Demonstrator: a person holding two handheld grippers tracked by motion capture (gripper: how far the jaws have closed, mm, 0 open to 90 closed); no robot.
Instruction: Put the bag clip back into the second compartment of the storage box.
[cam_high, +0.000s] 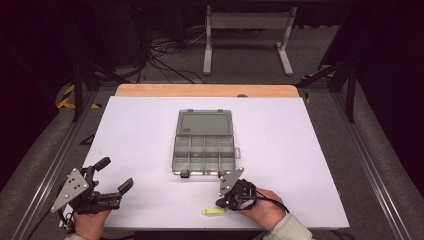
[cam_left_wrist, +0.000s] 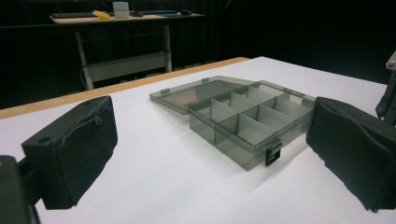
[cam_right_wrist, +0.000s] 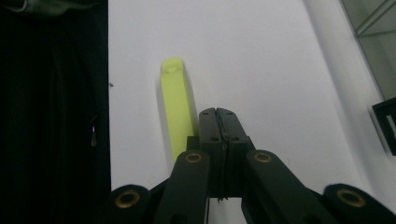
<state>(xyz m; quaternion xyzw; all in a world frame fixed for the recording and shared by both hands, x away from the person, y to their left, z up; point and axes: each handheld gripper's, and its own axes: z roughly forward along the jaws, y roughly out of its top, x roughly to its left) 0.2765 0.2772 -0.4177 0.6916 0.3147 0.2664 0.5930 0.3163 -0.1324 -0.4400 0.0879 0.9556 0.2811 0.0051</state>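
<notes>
A smoky grey compartment box (cam_high: 174, 159) lies open in the middle of the white table, its lid (cam_high: 204, 122) folded back flat and its cells bare. In the left gripper view the box (cam_left_wrist: 233, 148) stands ahead between my two wide-apart pads. My left gripper (cam_high: 116, 173) rests open at the front left, holding nothing. A yellow-green stick (cam_high: 212, 211) lies near the front edge. My right gripper (cam_high: 223, 202) sits right beside it, jaws shut together. In the right gripper view the stick (cam_right_wrist: 175, 105) lies just left of the shut right gripper (cam_right_wrist: 218, 116), outside the jaws.
The white table top (cam_high: 300, 150) ends in a wooden strip (cam_high: 205, 90) at the far side. Beyond it stand a grey metal frame (cam_high: 247, 30) and loose cables (cam_high: 170, 55) on the floor. The table's front edge runs close to the stick.
</notes>
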